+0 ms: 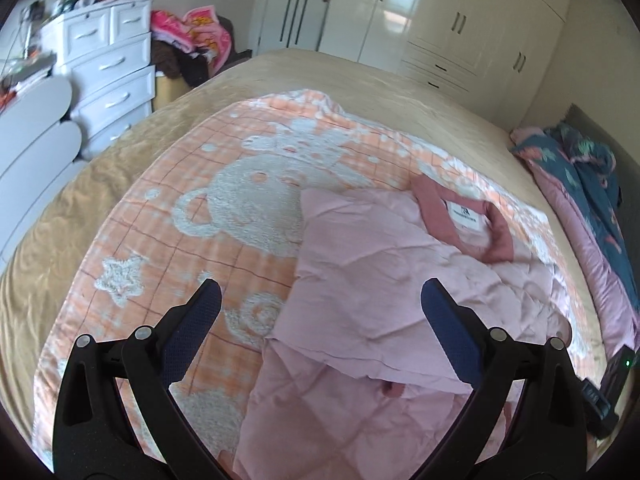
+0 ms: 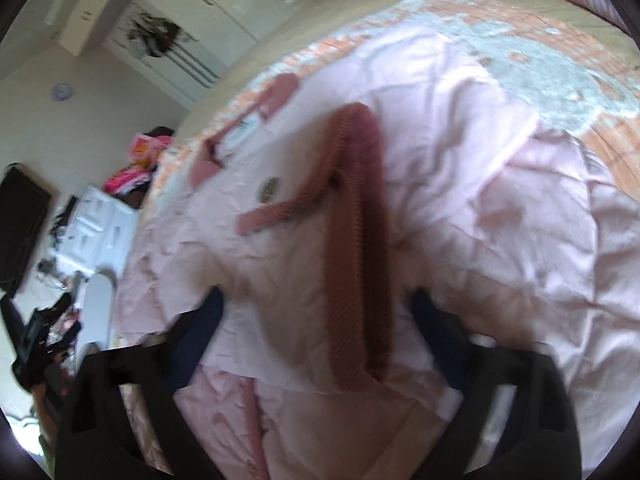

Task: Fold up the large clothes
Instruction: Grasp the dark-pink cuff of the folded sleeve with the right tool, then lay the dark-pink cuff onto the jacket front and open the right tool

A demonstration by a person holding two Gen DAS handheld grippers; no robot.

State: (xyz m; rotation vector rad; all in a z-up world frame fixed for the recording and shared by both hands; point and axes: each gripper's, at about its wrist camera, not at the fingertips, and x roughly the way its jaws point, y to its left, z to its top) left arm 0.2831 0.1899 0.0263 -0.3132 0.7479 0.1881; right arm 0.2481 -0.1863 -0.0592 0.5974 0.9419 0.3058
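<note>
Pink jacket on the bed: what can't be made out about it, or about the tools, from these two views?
- Label text at the collar: too small in the left wrist view, smeared in the right.
- Pink jacket: lower part cut off by the frame edge and the left tool.
- Ribbed cuff: right view is motion-blurred; whether the right tool touches it is unclear.
- Round fastener: blurred, type unclear.

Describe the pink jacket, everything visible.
The jacket is pale pink, quilted and slightly shiny, with a darker pink ribbed collar, a white neck label and a ribbed cuff. It lies crumpled and partly folded on the blanket. No gripper visibly touches it.
</note>
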